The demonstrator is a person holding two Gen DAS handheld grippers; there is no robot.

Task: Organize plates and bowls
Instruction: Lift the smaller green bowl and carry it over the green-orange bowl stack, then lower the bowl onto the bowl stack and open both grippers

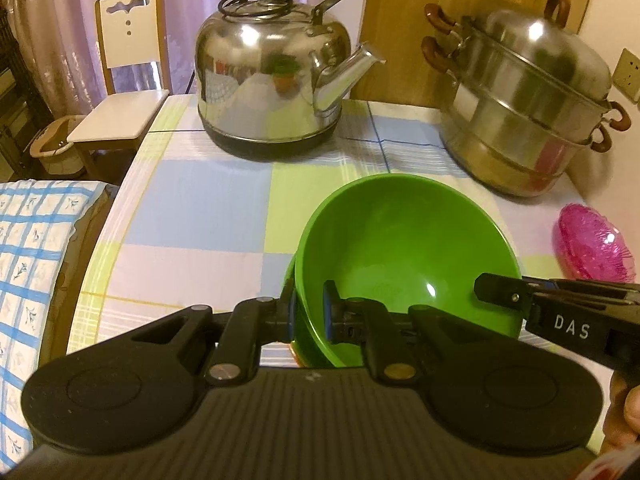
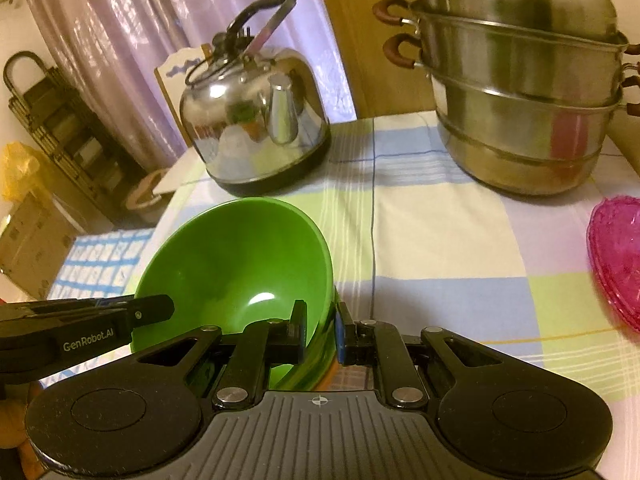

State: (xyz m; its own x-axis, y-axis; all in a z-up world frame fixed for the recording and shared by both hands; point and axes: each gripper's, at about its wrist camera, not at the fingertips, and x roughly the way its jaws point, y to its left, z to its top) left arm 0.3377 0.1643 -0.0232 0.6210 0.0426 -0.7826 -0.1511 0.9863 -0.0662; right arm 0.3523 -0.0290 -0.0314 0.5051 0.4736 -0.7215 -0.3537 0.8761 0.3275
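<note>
A green bowl (image 1: 404, 248) (image 2: 236, 264) hangs tilted over the checked tablecloth (image 1: 192, 216) (image 2: 440, 240), held from both sides. My left gripper (image 1: 310, 312) is shut on the bowl's left rim, one blue-padded finger inside and one outside. My right gripper (image 2: 320, 332) is shut on the opposite rim in the same way. Each wrist view shows the other gripper reaching in at the bowl's far side. A pink glass dish (image 1: 592, 244) (image 2: 618, 264) rests on the table to the right. An orange edge peeks out under the bowl in both views; I cannot tell what it is.
A steel kettle (image 1: 276, 76) (image 2: 256, 120) stands at the back left of the table and a stacked steel steamer pot (image 1: 532, 96) (image 2: 524, 88) at the back right. A white chair (image 1: 124, 92) stands off the table's left side, and a checked cushion (image 1: 36, 248) lies lower left.
</note>
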